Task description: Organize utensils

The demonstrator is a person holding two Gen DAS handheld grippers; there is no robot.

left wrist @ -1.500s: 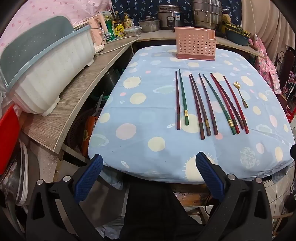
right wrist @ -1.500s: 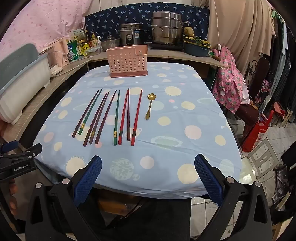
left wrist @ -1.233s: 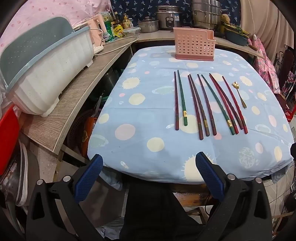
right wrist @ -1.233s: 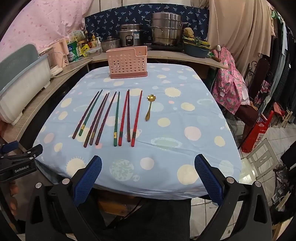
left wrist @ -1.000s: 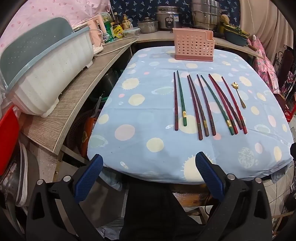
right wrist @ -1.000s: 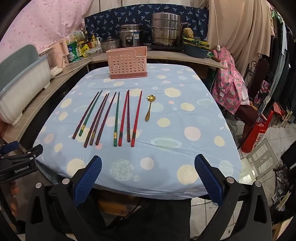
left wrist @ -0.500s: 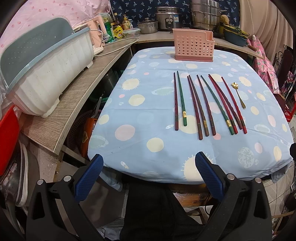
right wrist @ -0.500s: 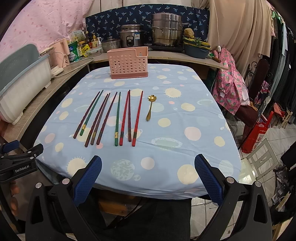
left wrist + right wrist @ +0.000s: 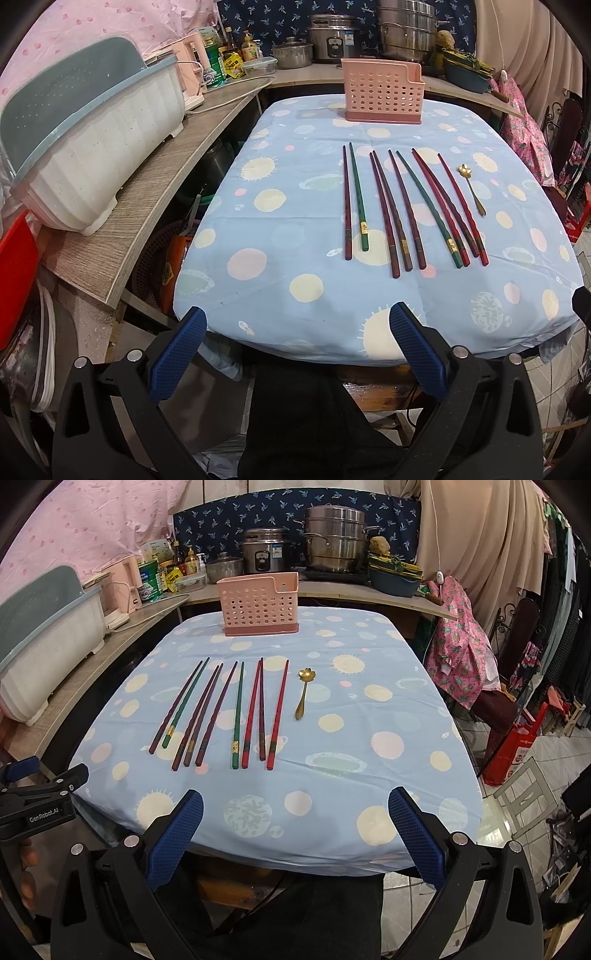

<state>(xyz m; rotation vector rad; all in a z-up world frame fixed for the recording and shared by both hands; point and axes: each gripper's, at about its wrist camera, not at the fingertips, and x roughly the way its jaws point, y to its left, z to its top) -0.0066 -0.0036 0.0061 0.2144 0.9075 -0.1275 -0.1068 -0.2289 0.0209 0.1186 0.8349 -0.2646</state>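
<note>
While I hold both grippers back at the near edge of the table, nothing is between their fingers. The left gripper sits at the bottom of the left wrist view with its blue pads wide apart, empty. The right gripper is the same at the bottom of the right wrist view: pads wide apart, holding nothing. In the right view I see also the left gripper at the lower left edge, with fingers of a hand under it.

The table has a light blue cloth with round spots. In the centre of both views lie the chopsticks, nine pcs as far as I can count, side by side, thin tips toward the far end and thick ends toward me. From left to right in the right view: a dark one and a green one close together, then three dark red-brown ones, one green, then three red or dark red ones, the middle two touching or crossing near the tips. Just right of the last chopstick, apart from it, lies a small gold spoon with a flower-shaped bowl pointing away.

At the far end of the table, upper centre, stands a pink holder with holes, upright, well apart from the chopsticks. I cannot see inside it.

Behind it, on a counter, are metal pots. In the left part of the left view is a white and grey-blue dish rack on a wooden shelf.
</note>
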